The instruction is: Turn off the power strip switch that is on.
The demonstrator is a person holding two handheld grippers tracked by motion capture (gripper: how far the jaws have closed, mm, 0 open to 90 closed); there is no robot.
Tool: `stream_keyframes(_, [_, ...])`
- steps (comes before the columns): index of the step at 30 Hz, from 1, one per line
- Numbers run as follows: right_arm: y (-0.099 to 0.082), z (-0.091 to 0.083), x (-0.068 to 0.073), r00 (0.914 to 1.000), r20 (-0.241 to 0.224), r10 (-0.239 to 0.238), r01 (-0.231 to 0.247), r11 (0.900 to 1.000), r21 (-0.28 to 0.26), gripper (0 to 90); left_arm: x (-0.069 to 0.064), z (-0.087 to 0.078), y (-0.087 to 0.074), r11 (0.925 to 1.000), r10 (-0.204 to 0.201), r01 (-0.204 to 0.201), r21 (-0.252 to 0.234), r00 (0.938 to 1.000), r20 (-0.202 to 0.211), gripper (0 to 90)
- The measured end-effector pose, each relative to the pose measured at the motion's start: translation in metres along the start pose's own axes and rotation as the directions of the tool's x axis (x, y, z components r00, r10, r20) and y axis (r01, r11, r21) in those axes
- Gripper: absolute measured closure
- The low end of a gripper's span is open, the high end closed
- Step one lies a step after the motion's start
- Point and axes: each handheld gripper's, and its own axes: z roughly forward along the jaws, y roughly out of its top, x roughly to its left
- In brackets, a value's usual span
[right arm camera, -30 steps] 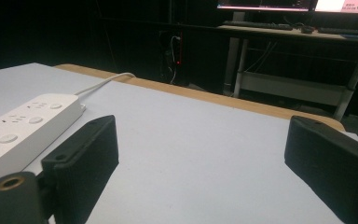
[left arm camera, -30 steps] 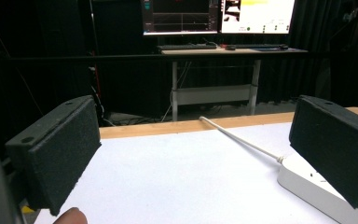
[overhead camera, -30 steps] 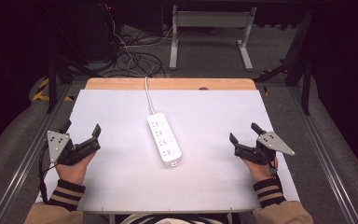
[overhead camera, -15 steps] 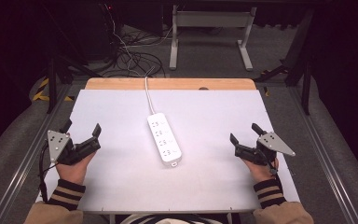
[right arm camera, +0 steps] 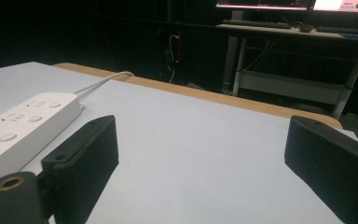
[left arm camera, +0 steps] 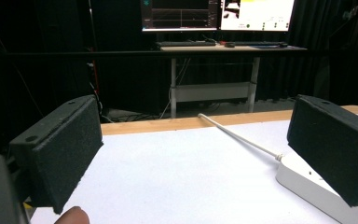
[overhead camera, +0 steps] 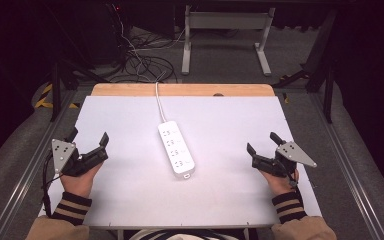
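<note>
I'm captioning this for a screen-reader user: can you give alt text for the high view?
A white plastic power strip lies mid-table on a white tabletop, its cord running to the far edge. The left tongs and right tongs, both open, rest at either side.

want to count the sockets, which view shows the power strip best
The high view: the whole power strip lies mid-table, its socket face up and its cord running to the far edge. The left gripper view catches only one end behind a jaw, the right gripper view a low slanted part at its left.
</note>
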Motion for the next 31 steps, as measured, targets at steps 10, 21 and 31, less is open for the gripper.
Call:
stream_keyframes(10, [-0.0001,0.0001,0.0001,1.0,0.0,0.0,0.0,1.0,0.001,10.1,0.0,0.0005,-0.0004,1.0,0.003,-0.003,0.008,1.0,0.0,4.0])
stream_keyframes(21, [0.0001,-0.0002,0.0,1.0,0.001,-0.001,0.001,1.0,-0.001,10.1,-0.0002,0.0009,-0.0007,0.9999,0.004,-0.004,0.01,1.0,0.002,4.0])
stream_keyframes(31, [-0.0002,0.0008,-0.0007,1.0,-0.001,0.002,-0.002,1.0,-0.001,10.1,0.0001,0.0018,-0.0009,0.9999,0.0,0.0,0.013,1.0,0.0,4.0])
